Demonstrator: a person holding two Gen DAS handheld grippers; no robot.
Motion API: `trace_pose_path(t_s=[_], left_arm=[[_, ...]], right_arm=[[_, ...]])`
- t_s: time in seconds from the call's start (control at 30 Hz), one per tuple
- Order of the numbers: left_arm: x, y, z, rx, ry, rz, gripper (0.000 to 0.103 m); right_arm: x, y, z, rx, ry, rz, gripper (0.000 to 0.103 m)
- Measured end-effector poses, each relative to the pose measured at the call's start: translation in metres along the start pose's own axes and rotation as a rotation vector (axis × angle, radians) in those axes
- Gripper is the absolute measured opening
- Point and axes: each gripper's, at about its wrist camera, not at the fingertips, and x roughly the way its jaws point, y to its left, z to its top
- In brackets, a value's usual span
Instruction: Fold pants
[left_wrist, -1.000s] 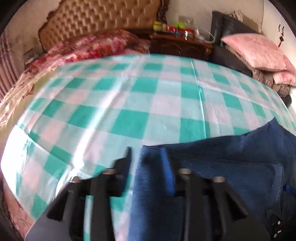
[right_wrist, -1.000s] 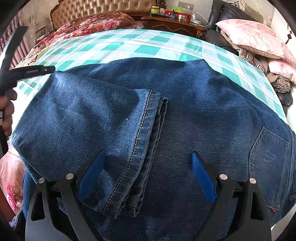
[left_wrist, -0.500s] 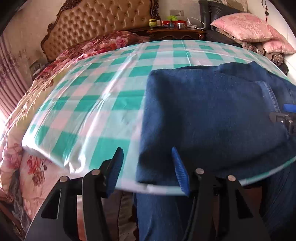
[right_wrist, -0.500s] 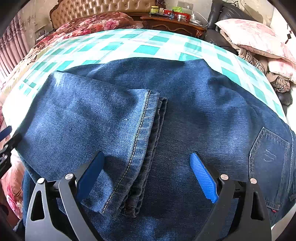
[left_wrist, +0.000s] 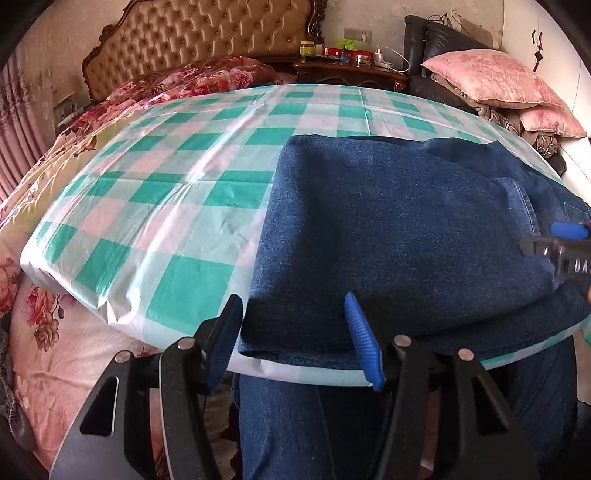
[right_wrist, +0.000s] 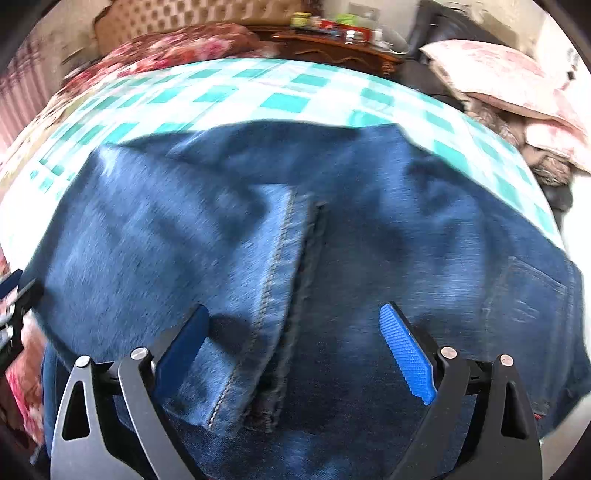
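At lower left of the left wrist view, the left gripper (left_wrist: 293, 338) stood wide open, holding nothing, at the desk (left_wrist: 155, 206) edge. Folded pants (left_wrist: 399, 236) lay right of centre on the checked cloth. Farther right, the right gripper (right_wrist: 295, 354) gaped empty over the denim hem.

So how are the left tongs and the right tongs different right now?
The left tongs straddle the folded corner of the jeans at the table edge; the right tongs sit over the hems. The left tongs' gap looks narrower than the right's. Both are open, holding nothing, with blue pads.
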Motion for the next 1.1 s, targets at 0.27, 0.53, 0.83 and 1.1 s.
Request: trace_pose_path(t_s=[0.27, 0.53, 0.83, 1.1], left_arm=[[0.005, 0.018, -0.002, -0.112, 0.015, -0.074, 0.067], [-0.011, 0.041, -0.004, -0.195, -0.037, -0.147, 0.055], [0.005, 0.056, -0.006, -0.255, 0.014, -0.272, 0.032], [-0.008, 0.058, -0.003, -0.254, -0.016, -0.318, 0.017]], right_arm=[[-0.019, 0.009, 0.052, 0.024, -0.137, 0.102, 0.071], [0.035, 0.005, 0.052, -0.019, -0.059, 0.016, 0.05], [0.04, 0.001, 0.054, -0.019, -0.063, -0.005, 0.06], [-0.009, 0.027, 0.086, -0.032, -0.11, -0.009, 0.068]])
